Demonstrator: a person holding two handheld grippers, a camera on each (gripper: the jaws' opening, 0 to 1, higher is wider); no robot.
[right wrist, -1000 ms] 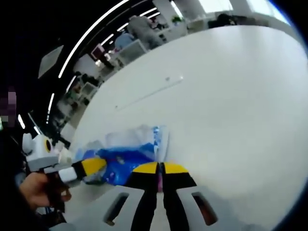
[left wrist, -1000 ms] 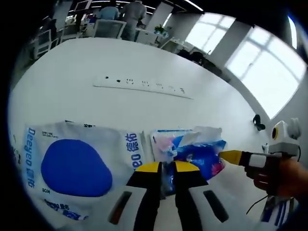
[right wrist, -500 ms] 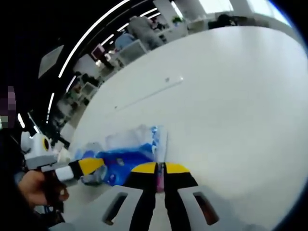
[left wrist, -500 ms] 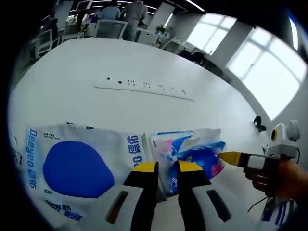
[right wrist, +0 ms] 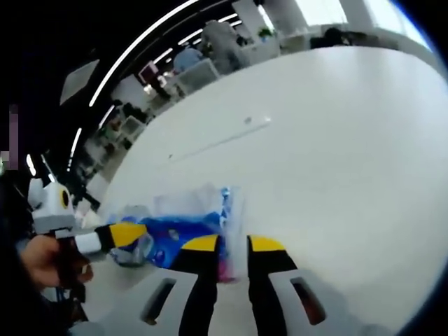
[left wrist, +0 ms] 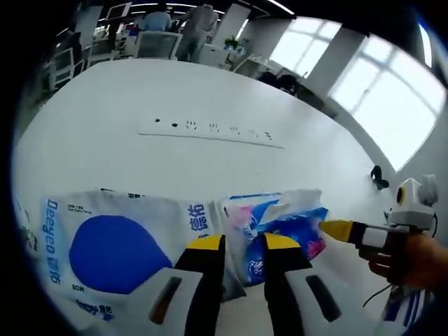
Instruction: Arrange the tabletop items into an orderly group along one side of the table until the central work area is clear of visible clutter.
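White table (left wrist: 210,91) carries a socket strip (left wrist: 210,130) mid-frame, a tissue pack (left wrist: 119,248) lower left, and a blue packet (left wrist: 280,224) beside it

Left gripper view: low over the white table (left wrist: 210,91), close behind its own jaws, facing across the tabletop toward a flat socket strip (left wrist: 210,130), desks beyond and bright windows (left wrist: 392,105) on the right.

Right gripper view: same low height, rolled to one side so the table (right wrist: 336,140) slants, facing the same socket strip (right wrist: 220,140) from farther off.

Shared ground: the blue tissue pack (left wrist: 280,224) (right wrist: 182,238) sits just ahead of both lenses, and each view catches the other gripper at its edge.
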